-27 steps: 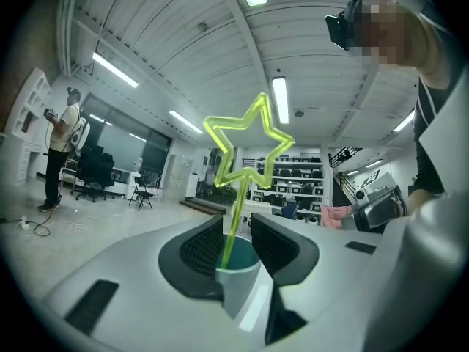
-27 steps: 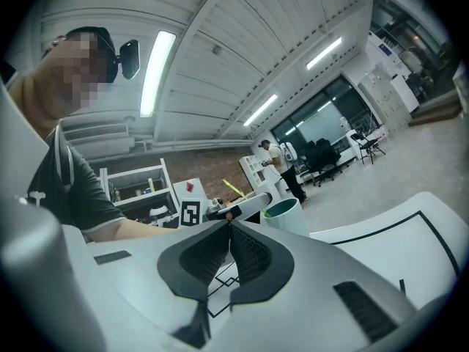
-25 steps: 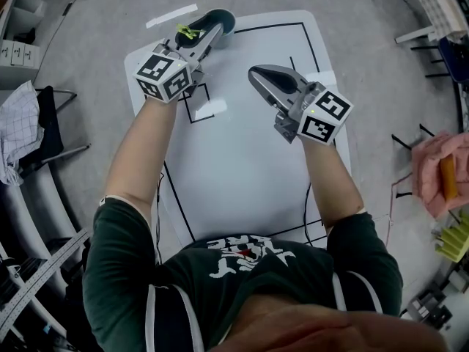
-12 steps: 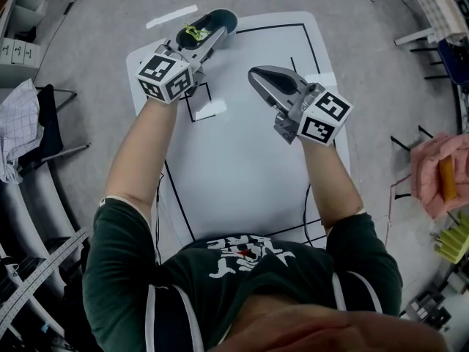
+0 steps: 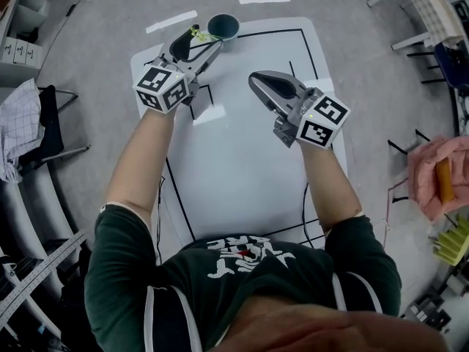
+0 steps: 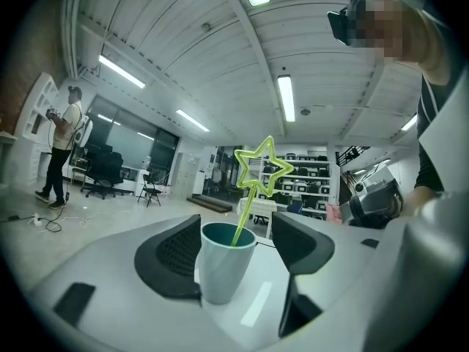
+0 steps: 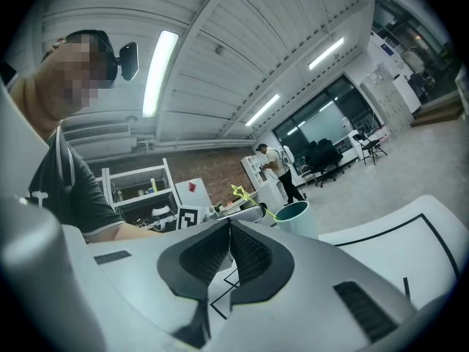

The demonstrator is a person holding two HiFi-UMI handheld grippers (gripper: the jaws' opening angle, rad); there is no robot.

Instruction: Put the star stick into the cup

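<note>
Hidden: the foot of the star stick [image 6: 260, 169] is lost inside the cup [image 6: 222, 266]. I see only the green stem leaning out over the rim, with the star above it.
Hard to make out: from the head view the star stick [image 5: 194, 32] is a small green fleck beside the left tool [image 5: 196, 46]. In the left gripper view the cup overlaps the left pad, so I cannot tell whether they touch.
Left tool [image 6: 238, 248]: its jaws are wide and opening. The cup stands between them, and nothing is gripped.
Right tool [image 7: 229, 251]: jaws pressed together, with nothing between them. It is well apart from the cup [image 7: 297, 215].
Edges: the cup [image 5: 223, 26] stands close to the far edge of the tabletop [image 5: 242, 167], by the black outline.
Open room: bare white tabletop lies between both tools and towards me.
</note>
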